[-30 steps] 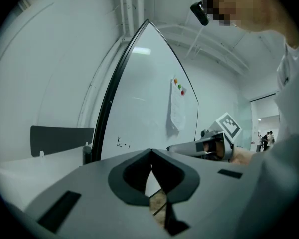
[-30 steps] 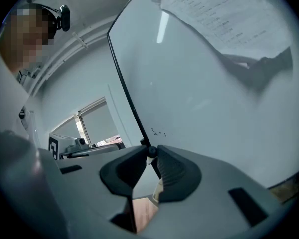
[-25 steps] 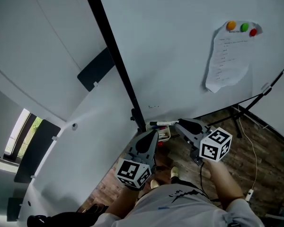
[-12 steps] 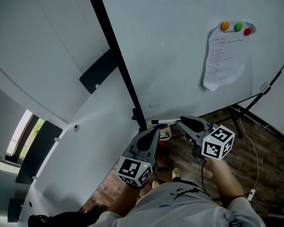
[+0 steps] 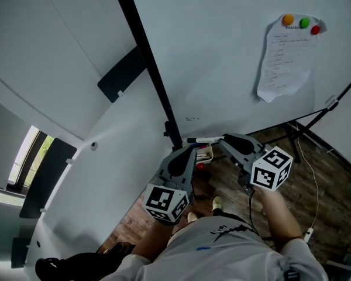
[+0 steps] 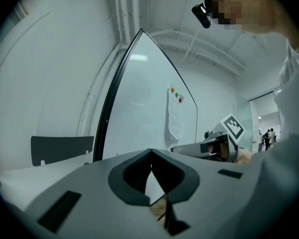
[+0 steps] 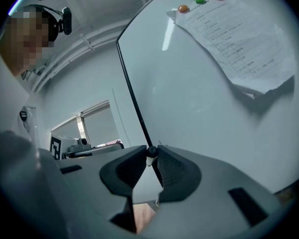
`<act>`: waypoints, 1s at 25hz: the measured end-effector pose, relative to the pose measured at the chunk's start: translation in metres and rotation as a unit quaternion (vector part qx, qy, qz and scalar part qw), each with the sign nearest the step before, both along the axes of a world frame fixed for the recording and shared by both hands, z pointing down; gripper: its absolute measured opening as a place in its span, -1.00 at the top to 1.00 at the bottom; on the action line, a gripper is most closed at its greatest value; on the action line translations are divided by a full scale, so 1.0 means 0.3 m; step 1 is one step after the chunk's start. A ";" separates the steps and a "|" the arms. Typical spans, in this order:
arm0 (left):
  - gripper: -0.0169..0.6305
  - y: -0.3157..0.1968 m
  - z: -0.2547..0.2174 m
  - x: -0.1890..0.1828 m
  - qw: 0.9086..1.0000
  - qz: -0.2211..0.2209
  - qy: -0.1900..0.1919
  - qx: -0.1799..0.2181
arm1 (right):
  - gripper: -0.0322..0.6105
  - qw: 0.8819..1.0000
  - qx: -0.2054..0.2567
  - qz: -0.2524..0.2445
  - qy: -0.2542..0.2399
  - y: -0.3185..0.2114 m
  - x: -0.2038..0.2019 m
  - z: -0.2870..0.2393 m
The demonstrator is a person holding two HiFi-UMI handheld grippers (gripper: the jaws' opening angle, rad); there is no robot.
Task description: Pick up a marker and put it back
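A whiteboard marker [image 5: 203, 140] with a white barrel and a dark cap lies crosswise at the tips of my right gripper [image 5: 222, 140], just in front of the whiteboard's [image 5: 234, 69] lower edge. In the right gripper view the marker [image 7: 151, 152] shows end-on as a small dark knob pinched between the jaw tips, so my right gripper [image 7: 151, 156] is shut on it. My left gripper [image 5: 191, 149] hangs just left of it with its jaws together and nothing between them; its tips [image 6: 150, 152] meet in the left gripper view.
A small tray [image 5: 203, 155] of other markers sits below the board's corner. A printed sheet [image 5: 285, 57] hangs on the board under three coloured magnets. The board's black frame [image 5: 146, 69] runs diagonally; stand legs and a cable [image 5: 307, 151] cross the wooden floor.
The head view has shifted a little. Both grippers keep nearly the same pose, and the marker stays pinched in the right gripper.
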State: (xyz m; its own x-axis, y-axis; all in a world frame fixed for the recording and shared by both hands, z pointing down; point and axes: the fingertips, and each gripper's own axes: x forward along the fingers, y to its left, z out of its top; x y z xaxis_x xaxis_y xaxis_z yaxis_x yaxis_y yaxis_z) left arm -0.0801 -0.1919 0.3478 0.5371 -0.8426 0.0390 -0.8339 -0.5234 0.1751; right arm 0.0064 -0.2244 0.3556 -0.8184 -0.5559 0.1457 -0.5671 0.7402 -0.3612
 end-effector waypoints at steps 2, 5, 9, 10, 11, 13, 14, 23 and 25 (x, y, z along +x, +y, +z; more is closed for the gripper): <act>0.91 0.004 0.004 -0.003 1.000 -0.002 0.001 -0.002 | 0.66 1.000 -0.004 0.000 0.002 0.005 -0.002 0.005; 0.91 -0.003 0.007 -0.012 1.000 -0.007 0.003 0.001 | 0.66 1.000 -0.007 0.000 0.004 0.000 -0.001 0.014; 0.91 -0.019 0.034 -0.029 1.000 -0.020 0.002 -0.001 | 0.66 1.000 -0.008 0.003 0.015 -0.011 0.007 0.043; 0.91 -0.020 0.045 -0.034 1.000 -0.023 0.002 -0.003 | 0.66 1.000 -0.010 0.004 0.018 -0.011 0.008 0.059; 0.91 -0.021 0.055 -0.038 1.000 -0.027 0.003 -0.005 | 0.66 1.000 -0.013 0.003 0.021 -0.012 0.009 0.076; 0.91 -0.026 0.076 -0.044 0.999 -0.032 0.001 -0.008 | 0.66 0.999 -0.020 0.003 0.025 -0.019 0.010 0.113; 0.91 -0.030 0.088 -0.044 0.999 -0.034 -0.001 -0.011 | 0.66 0.999 -0.023 0.003 0.027 -0.024 0.012 0.135; 0.91 -0.054 0.200 -0.031 0.998 -0.046 -0.018 -0.039 | 0.66 0.997 -0.058 0.006 0.059 -0.087 0.018 0.338; 0.91 -0.064 0.228 -0.029 0.998 -0.048 -0.023 -0.044 | 0.66 0.996 -0.065 0.006 0.065 -0.108 0.012 0.384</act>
